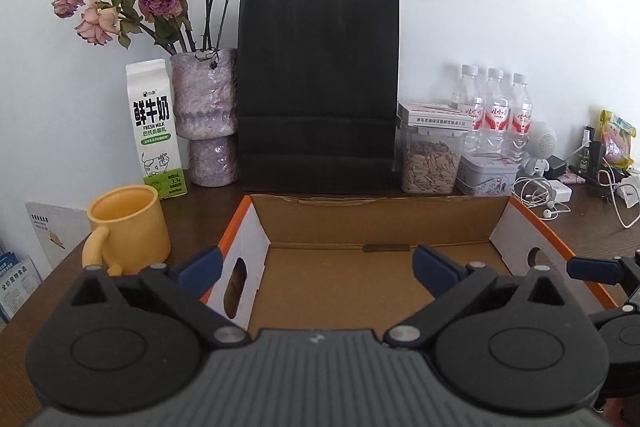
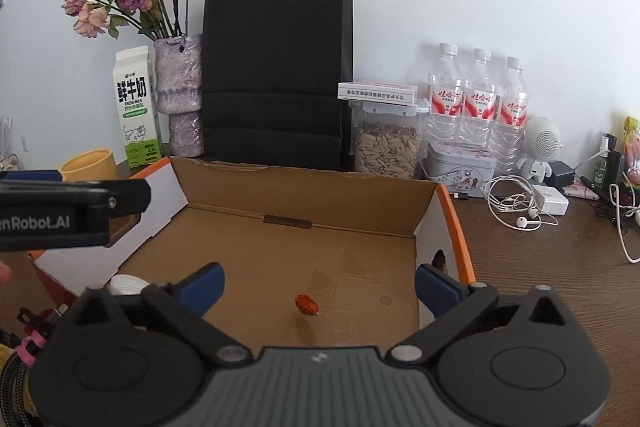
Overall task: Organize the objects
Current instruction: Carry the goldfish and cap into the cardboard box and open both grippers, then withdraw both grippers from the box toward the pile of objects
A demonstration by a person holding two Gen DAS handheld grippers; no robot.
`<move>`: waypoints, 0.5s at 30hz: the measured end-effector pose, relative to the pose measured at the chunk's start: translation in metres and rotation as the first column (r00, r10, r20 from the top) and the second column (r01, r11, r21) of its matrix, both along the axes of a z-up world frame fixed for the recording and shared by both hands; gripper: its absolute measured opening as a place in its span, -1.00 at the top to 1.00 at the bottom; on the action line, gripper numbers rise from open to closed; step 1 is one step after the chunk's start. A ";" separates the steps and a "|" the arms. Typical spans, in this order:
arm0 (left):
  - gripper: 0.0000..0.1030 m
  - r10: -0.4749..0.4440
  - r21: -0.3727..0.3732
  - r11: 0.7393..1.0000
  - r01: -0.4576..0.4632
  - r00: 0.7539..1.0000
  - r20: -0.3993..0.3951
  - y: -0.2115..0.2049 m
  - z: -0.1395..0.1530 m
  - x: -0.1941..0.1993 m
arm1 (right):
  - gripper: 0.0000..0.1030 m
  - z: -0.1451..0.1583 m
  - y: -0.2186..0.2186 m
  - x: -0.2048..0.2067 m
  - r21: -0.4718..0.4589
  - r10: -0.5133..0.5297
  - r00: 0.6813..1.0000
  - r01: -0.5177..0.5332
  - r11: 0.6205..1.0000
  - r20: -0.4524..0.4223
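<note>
1. Plainly, both tongs stood spread wide with nothing between their pads: the left tongs (image 1: 316, 269) and the right tongs (image 2: 318, 285) each hovered over the open cardboard box (image 2: 304, 195).
2. That box sat on the dark wooden counter (image 2: 560, 267), near its front edge.
3. On the box floor, between the right tongs' pads but apart from them, lay a small red-orange bud (image 2: 306, 304).
4. Behind the box, along the counter's back edge, stood a black paper bag (image 1: 318, 87).
5. A yellow mug (image 1: 128, 227) stood by the box's left wall.

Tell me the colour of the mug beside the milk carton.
Yellow; the mug shows best in the left wrist view.
</note>
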State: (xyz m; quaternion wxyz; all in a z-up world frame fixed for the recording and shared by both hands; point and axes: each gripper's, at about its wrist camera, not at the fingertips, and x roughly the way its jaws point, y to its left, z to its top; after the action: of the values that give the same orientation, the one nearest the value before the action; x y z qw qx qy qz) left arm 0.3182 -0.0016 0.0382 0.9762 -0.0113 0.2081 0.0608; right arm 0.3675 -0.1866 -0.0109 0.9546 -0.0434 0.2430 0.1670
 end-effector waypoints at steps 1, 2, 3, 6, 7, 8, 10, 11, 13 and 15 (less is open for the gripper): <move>-1.00 0.000 -0.003 1.000 0.000 1.000 -0.004 0.000 0.000 0.000 | -0.99 0.000 -0.001 0.001 0.005 -0.003 1.000 0.003 1.000 -0.003; -1.00 0.002 -0.001 1.000 -0.003 1.000 -0.007 0.001 -0.001 0.001 | -1.00 0.000 -0.002 0.001 0.010 -0.005 1.000 0.005 1.000 -0.006; -1.00 0.005 0.001 1.000 -0.005 1.000 -0.009 0.001 -0.001 0.001 | -1.00 0.000 -0.003 0.002 0.013 -0.009 1.000 0.009 1.000 -0.011; -1.00 0.003 -0.001 1.000 -0.003 1.000 -0.012 0.001 -0.001 0.002 | -1.00 -0.002 -0.004 0.004 0.013 -0.017 1.000 0.017 1.000 -0.019; -1.00 0.002 0.000 1.000 -0.002 1.000 -0.011 0.001 -0.001 0.002 | -1.00 -0.002 -0.004 0.004 0.013 -0.016 1.000 0.017 1.000 -0.020; -1.00 0.001 0.000 1.000 -0.001 1.000 -0.011 0.001 -0.001 0.001 | -1.00 -0.002 -0.004 0.003 0.013 -0.016 1.000 0.016 1.000 -0.019; -1.00 0.000 0.001 1.000 0.000 1.000 -0.013 0.001 -0.001 0.001 | -1.00 -0.002 -0.004 0.002 0.014 -0.015 1.000 0.015 1.000 -0.017; -1.00 0.000 0.002 1.000 0.000 1.000 -0.015 0.000 -0.001 0.001 | -1.00 -0.002 -0.004 0.002 0.013 -0.014 1.000 0.014 1.000 -0.017; -1.00 -0.001 0.002 1.000 0.001 1.000 -0.015 0.000 -0.001 0.001 | -1.00 -0.001 -0.003 0.002 0.012 -0.015 1.000 0.015 1.000 -0.017; -1.00 -0.003 0.000 1.000 0.003 1.000 -0.013 0.000 0.000 0.001 | -1.00 -0.001 -0.004 0.001 0.012 -0.015 1.000 0.015 1.000 -0.016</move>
State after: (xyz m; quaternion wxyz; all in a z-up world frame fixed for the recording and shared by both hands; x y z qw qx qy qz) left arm 0.3188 -0.0015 0.0380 0.9749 -0.0104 0.2142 0.0595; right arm 0.3689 -0.1902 -0.0122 0.9540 -0.0342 0.2500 0.1616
